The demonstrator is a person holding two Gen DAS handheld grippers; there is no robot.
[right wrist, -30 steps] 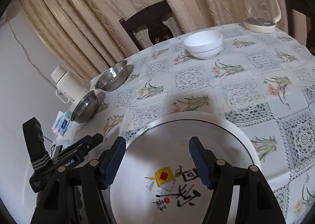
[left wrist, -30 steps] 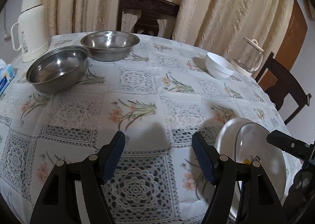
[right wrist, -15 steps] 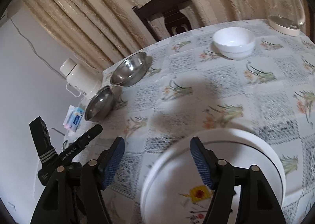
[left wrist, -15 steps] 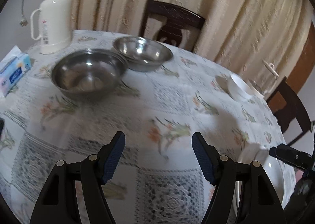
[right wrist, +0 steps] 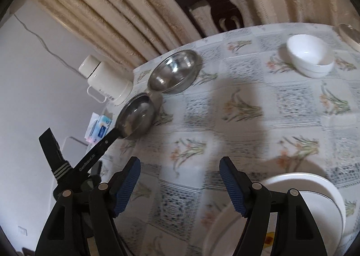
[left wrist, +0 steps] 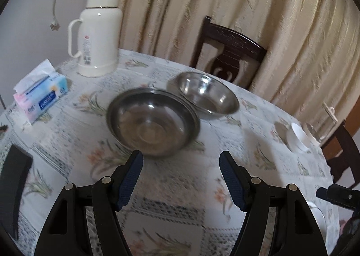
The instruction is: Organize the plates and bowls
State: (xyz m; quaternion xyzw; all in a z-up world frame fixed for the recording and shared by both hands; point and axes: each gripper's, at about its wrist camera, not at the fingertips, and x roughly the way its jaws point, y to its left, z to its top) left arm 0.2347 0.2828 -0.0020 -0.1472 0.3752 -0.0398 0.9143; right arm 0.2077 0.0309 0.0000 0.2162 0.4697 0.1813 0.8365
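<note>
Two steel bowls stand side by side on the round table: the nearer one [left wrist: 153, 125] just ahead of my left gripper [left wrist: 181, 175], the farther one [left wrist: 205, 96] behind it to the right. My left gripper is open and holds nothing. In the right wrist view the same bowls sit at mid left, nearer [right wrist: 137, 116] and farther [right wrist: 174, 71]. My right gripper [right wrist: 180, 181] is open and empty above the tablecloth. A large white plate [right wrist: 319, 188] with a printed design lies under its right finger. Stacked white bowls [right wrist: 309, 55] sit far right, and in the left wrist view the white bowls [left wrist: 298, 138] are small at the right.
A white thermos [left wrist: 99, 33] and a tissue pack [left wrist: 41, 96] stand at the table's far left. A dark chair [left wrist: 227, 51] is behind the table, another chair [left wrist: 344, 150] at the right. A glass kettle [right wrist: 349, 33] sits at the far right edge. Curtains hang behind.
My left gripper has swung left and forward toward the nearer steel bowl. My right gripper has drawn back from the white plate, which now lies at the lower right.
</note>
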